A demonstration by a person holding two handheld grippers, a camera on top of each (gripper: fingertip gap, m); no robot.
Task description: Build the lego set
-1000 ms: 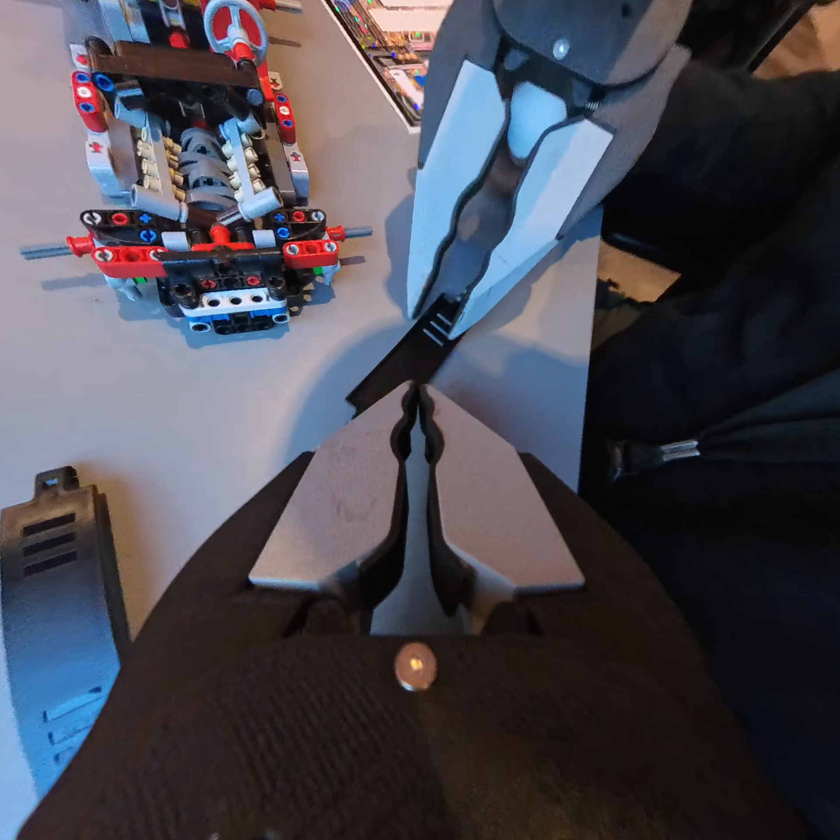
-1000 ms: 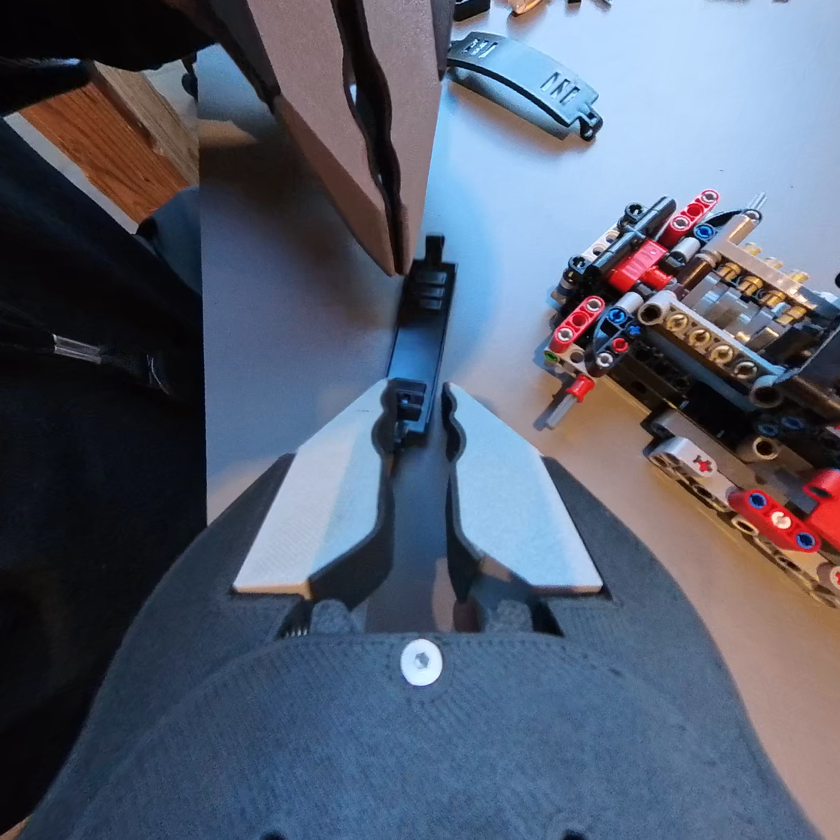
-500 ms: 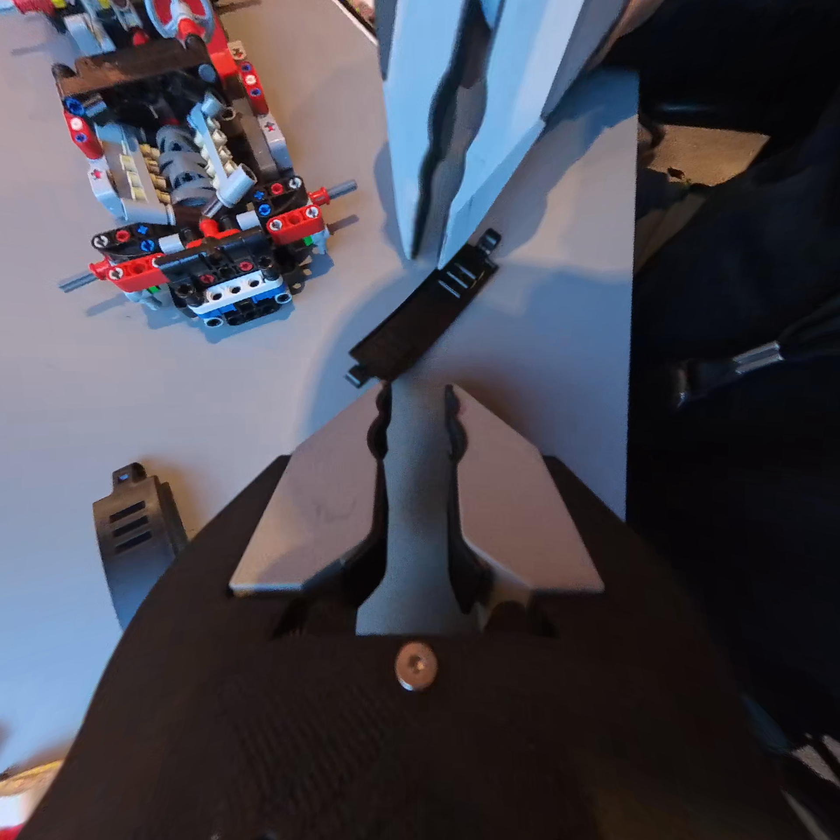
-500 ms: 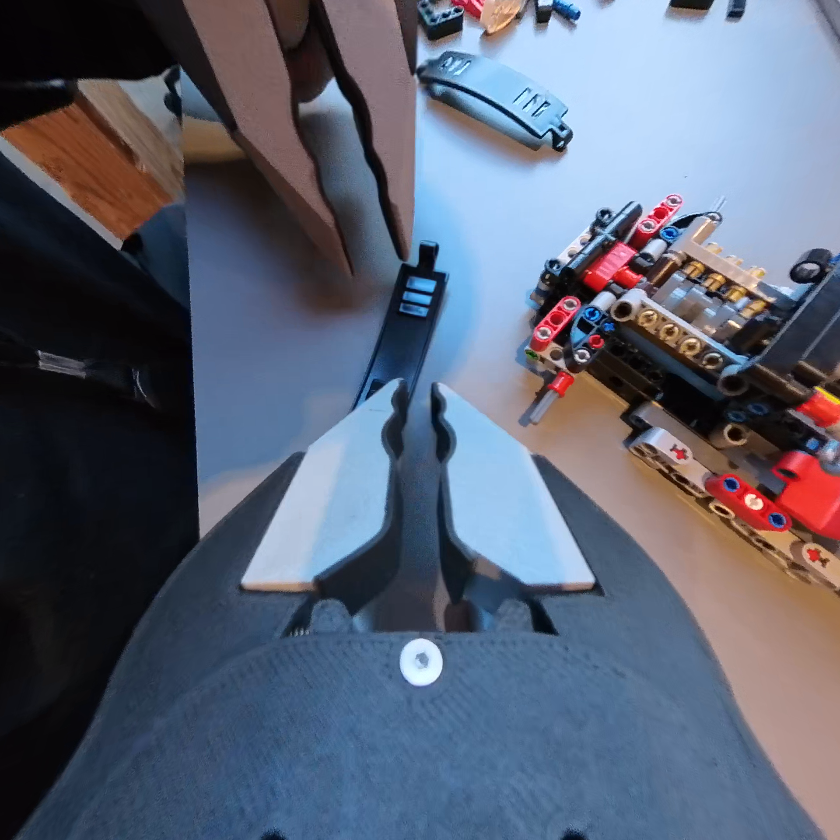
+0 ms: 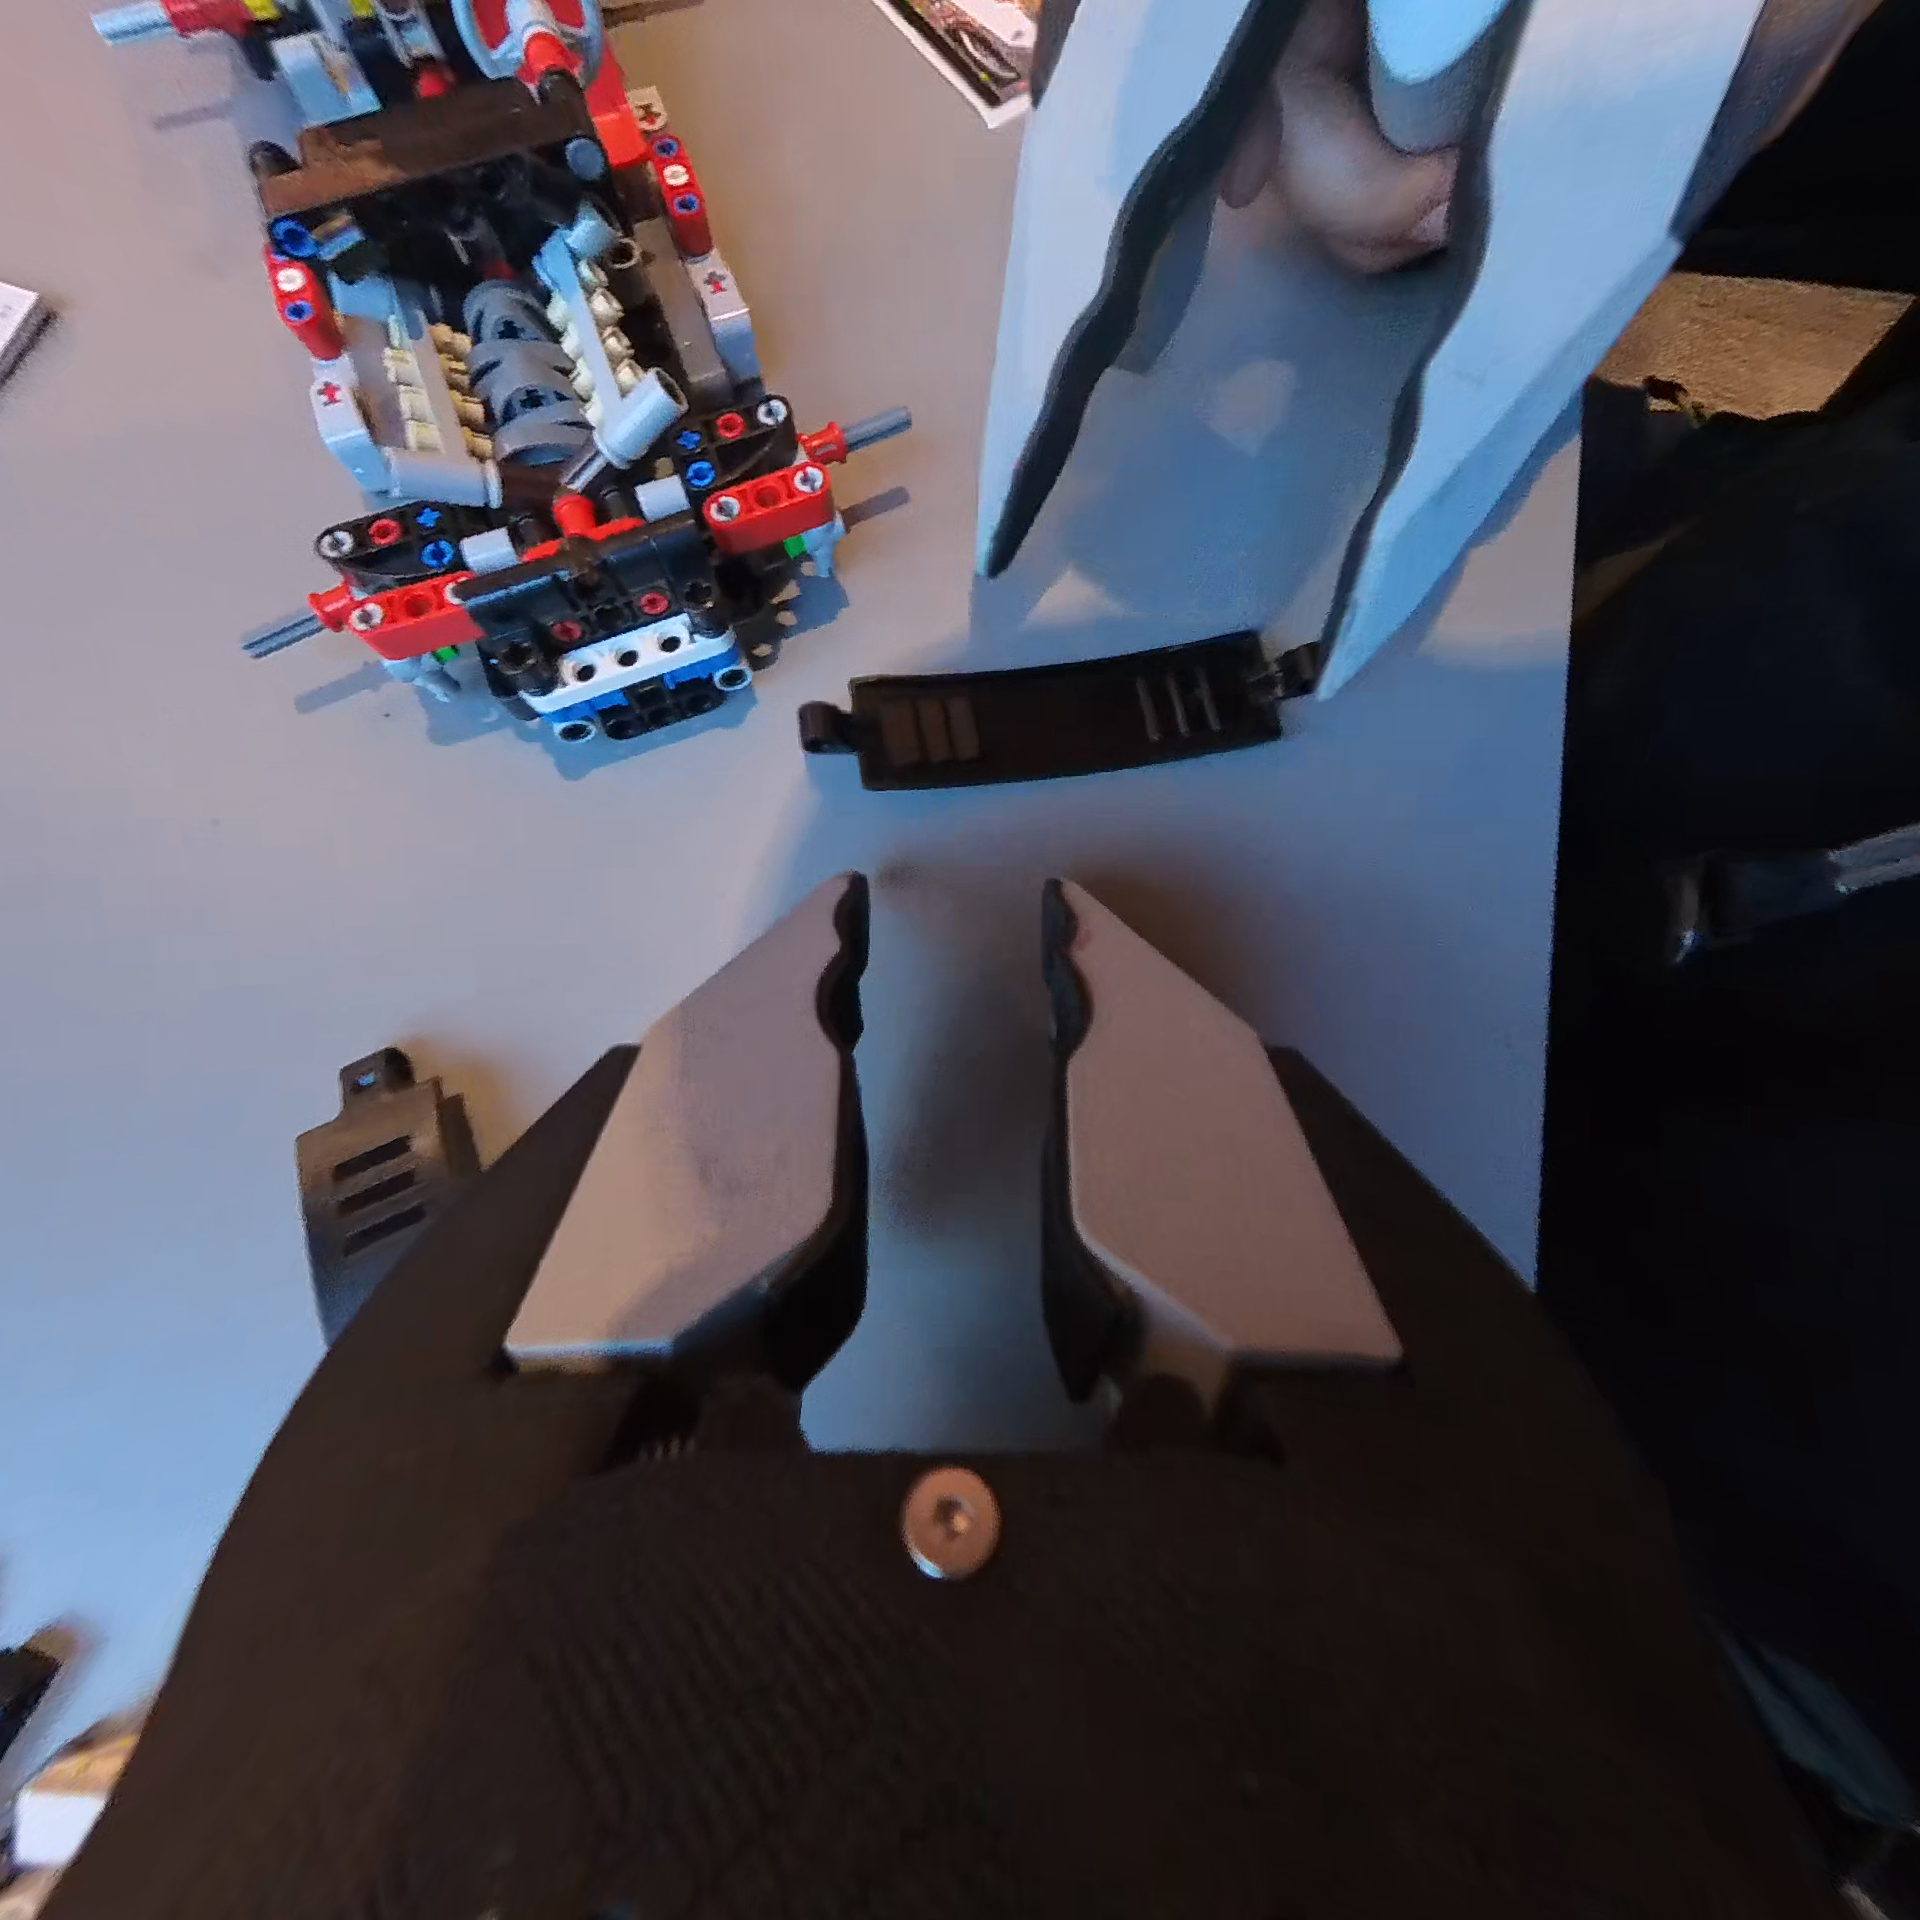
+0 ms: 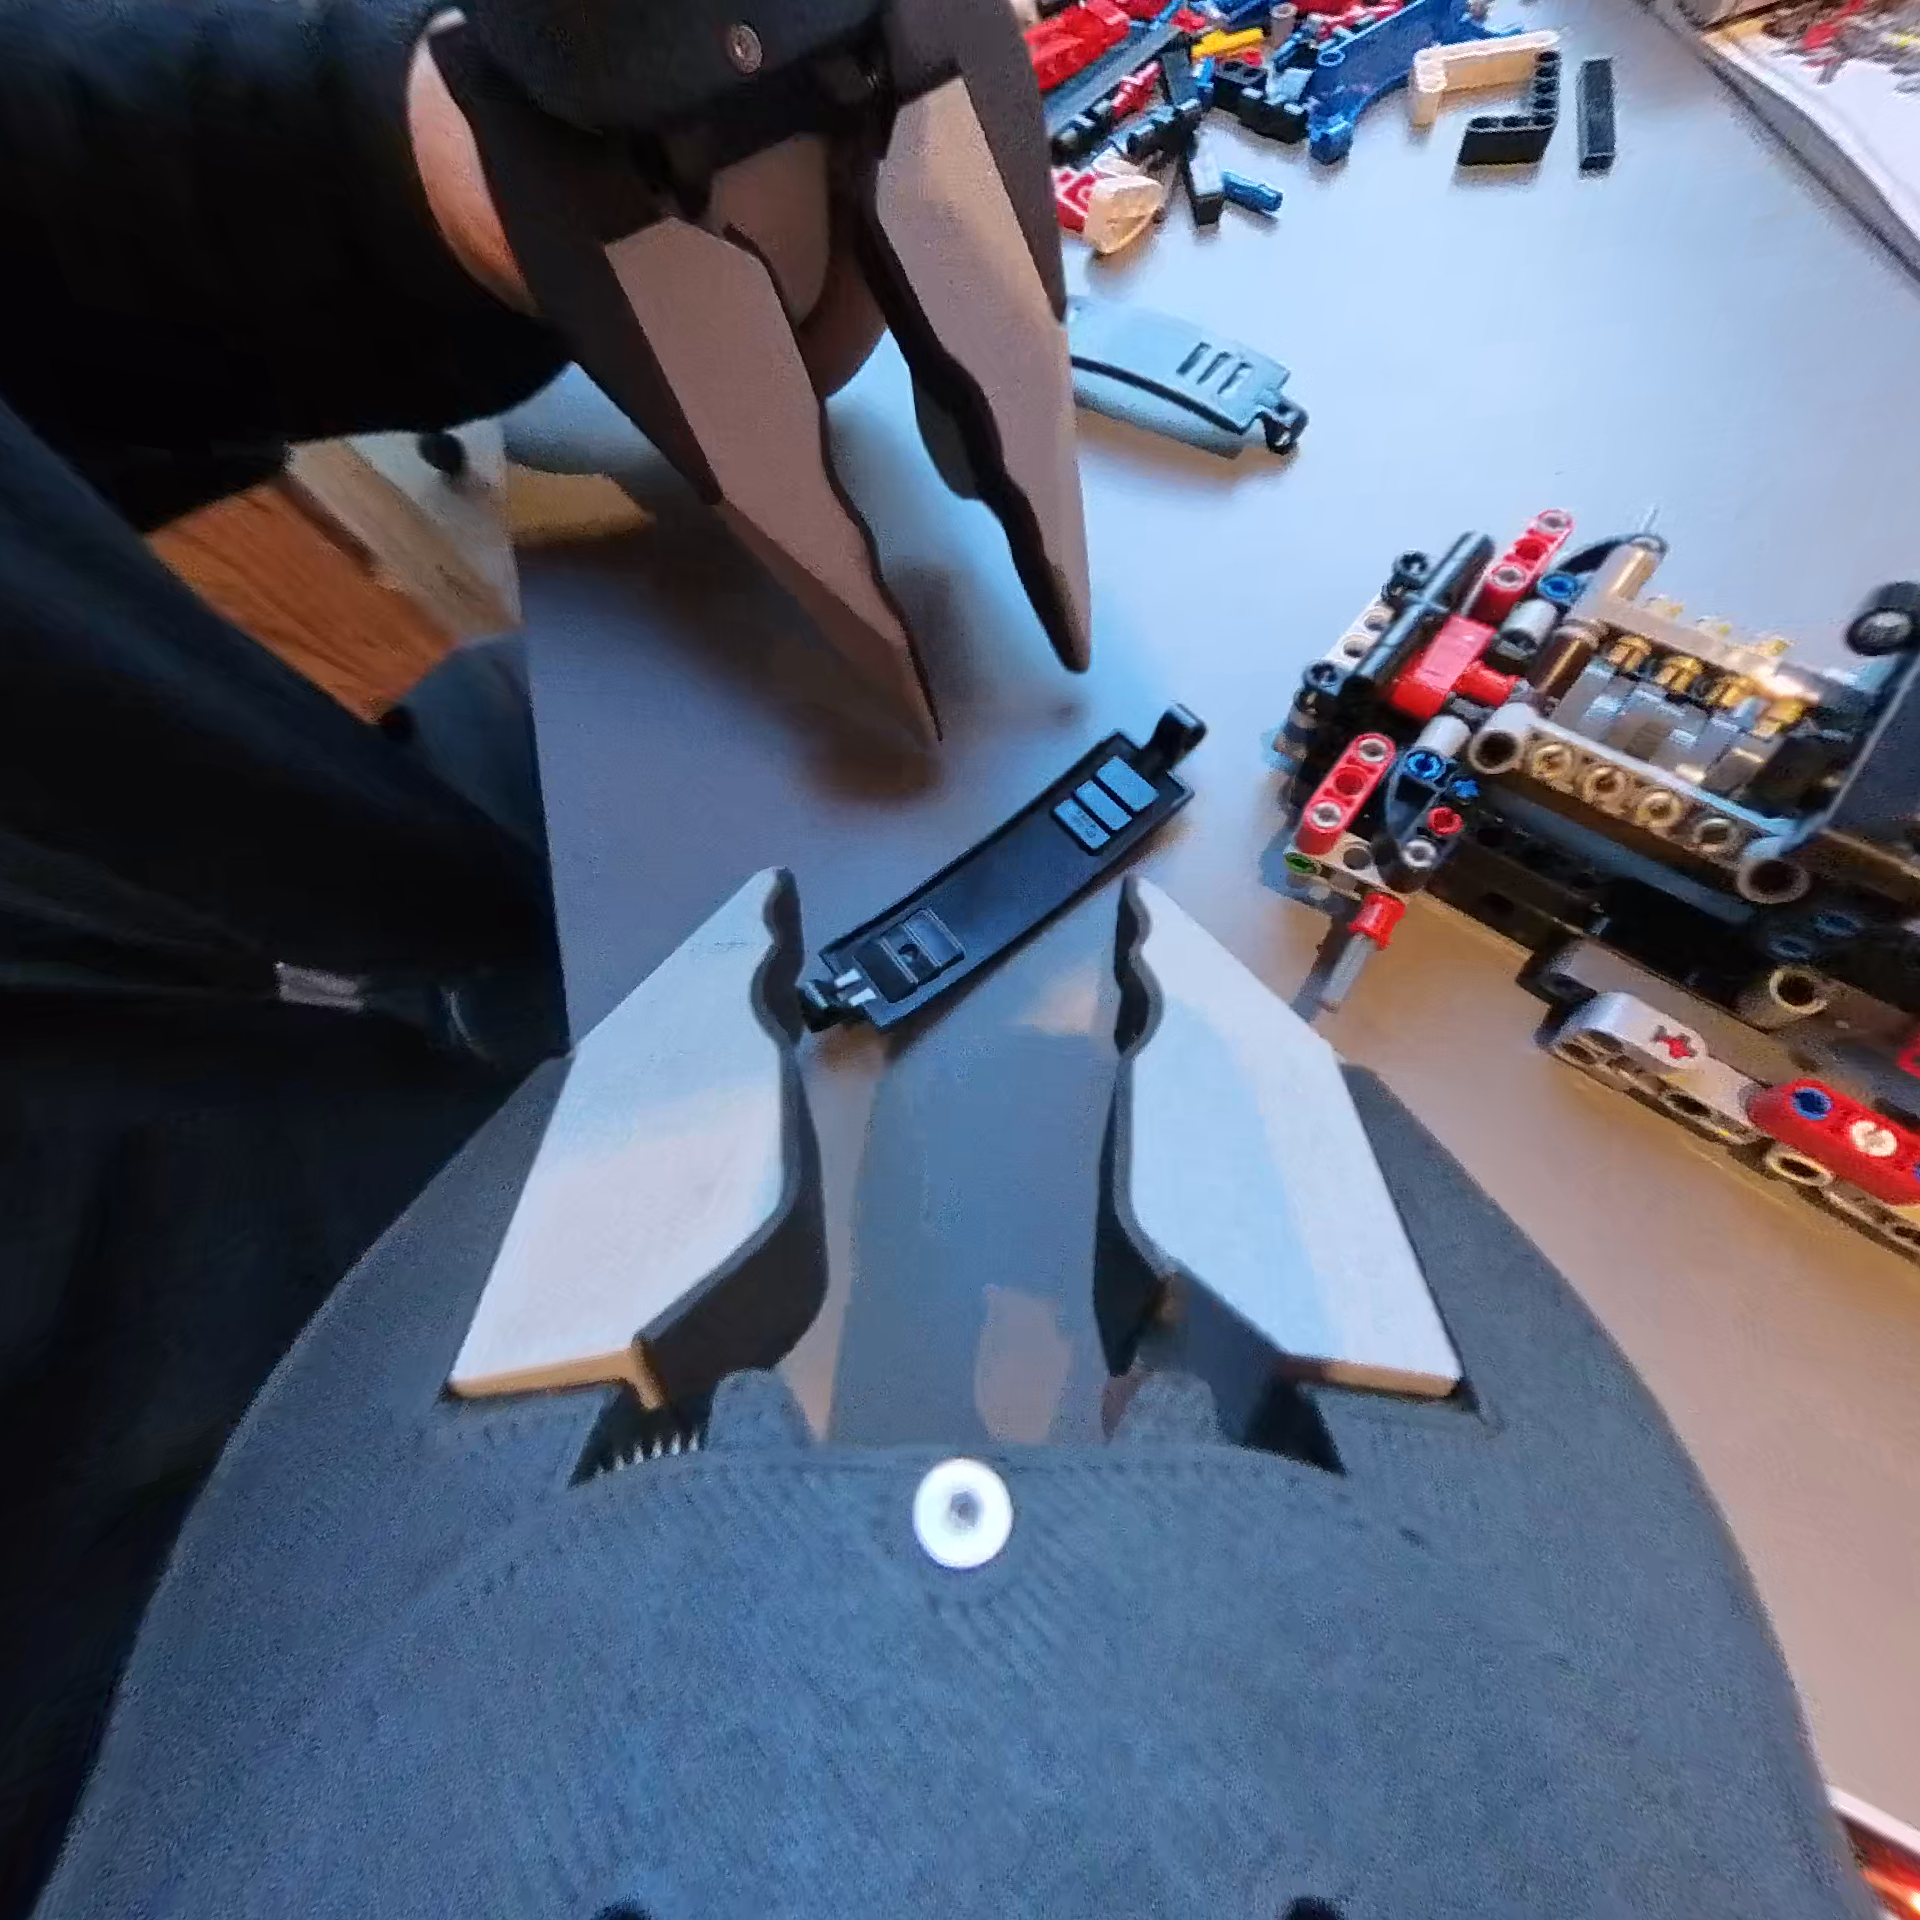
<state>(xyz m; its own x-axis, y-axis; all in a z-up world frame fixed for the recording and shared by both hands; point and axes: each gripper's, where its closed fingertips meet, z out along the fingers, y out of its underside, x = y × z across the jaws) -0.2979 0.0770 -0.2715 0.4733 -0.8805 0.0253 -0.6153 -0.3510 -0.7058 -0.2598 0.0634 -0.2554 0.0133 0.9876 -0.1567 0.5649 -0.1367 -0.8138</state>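
Left wrist view: the left gripper (image 5: pixel 954 883), jaws apart and empty, hovers near a black curved panel (image 5: pixel 1049 712) lying flat on the grey table (image 5: pixel 312 883), beside the part-built car chassis (image 5: pixel 540 436).

Right wrist view: the right gripper (image 6: pixel 951 888), jaws spread, has 1 fingertip (image 6: pixel 774 914) at the panel's (image 6: pixel 997 883) end.

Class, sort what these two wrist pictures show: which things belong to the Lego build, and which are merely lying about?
Part of the build:
partly built car chassis
flat black panel
second black panel
loose parts pile
left gripper and right gripper, both open

Lying about:
grey table
printed booklet
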